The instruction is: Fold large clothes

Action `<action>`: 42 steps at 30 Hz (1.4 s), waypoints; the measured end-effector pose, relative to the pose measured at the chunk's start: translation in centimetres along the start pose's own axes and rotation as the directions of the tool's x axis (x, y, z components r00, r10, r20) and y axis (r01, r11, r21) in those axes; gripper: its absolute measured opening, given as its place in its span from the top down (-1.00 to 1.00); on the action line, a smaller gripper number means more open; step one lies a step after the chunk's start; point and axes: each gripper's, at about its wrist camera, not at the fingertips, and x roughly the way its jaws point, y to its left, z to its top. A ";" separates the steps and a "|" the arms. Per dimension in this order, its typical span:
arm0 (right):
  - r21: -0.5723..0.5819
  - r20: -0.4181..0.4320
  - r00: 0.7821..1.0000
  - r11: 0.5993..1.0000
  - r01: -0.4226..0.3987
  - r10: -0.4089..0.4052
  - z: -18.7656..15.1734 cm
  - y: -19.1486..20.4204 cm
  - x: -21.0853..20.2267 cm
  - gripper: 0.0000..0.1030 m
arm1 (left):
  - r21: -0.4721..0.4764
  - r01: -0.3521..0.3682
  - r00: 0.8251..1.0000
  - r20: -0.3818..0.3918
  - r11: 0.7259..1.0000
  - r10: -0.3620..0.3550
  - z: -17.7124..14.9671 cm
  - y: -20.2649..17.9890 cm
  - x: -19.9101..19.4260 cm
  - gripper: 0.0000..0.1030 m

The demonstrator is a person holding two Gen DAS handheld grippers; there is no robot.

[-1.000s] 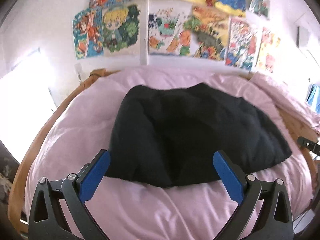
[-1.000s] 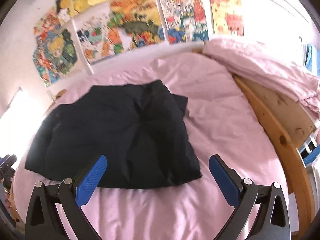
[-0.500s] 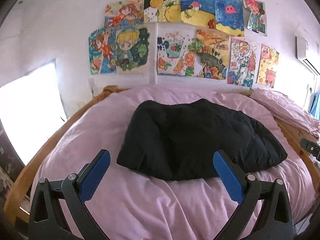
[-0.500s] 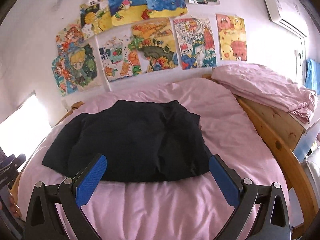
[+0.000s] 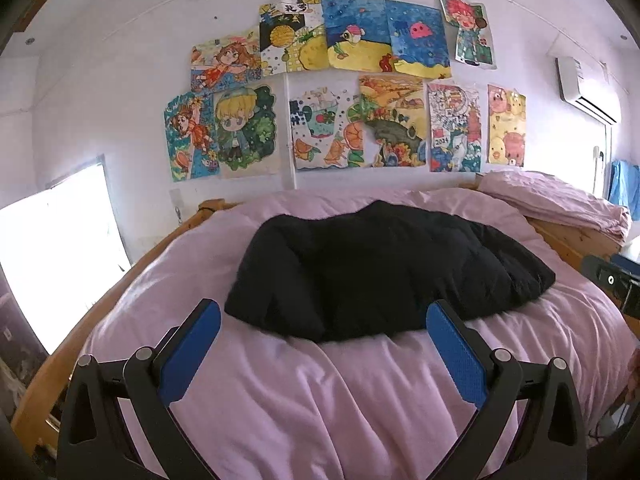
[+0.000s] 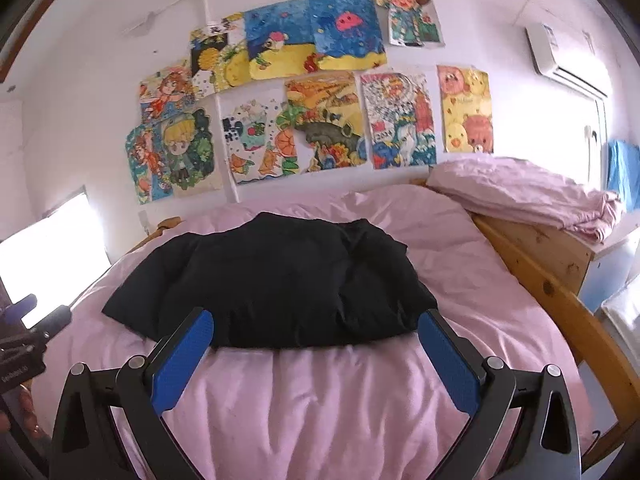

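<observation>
Black garment: folded bundle, lies mid pink bed, near edge facing both tools. Left gripper & right gripper: jaws wide, nothing held, both now further back and higher vs. 1 s ago (more wall w/ drawings in view). Judgement: fold prob. complete; garment released, hands retreating.

garment on bed, drawings behind
</observation>
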 end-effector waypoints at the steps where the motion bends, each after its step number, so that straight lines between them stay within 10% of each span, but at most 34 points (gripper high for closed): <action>1: -0.007 0.005 1.000 1.000 -0.001 0.001 -0.2 0.2 -0.2 -1.00 | -0.006 0.007 1.000 -0.009 1.000 -0.007 -0.3 -0.1 0.0 -0.97; 42: -0.076 -0.073 0.995 0.994 -0.074 0.068 -4.4 3.1 0.4 -1.00 | -0.027 -0.074 0.995 -0.073 0.997 0.072 -4.0 -0.8 0.4 -0.97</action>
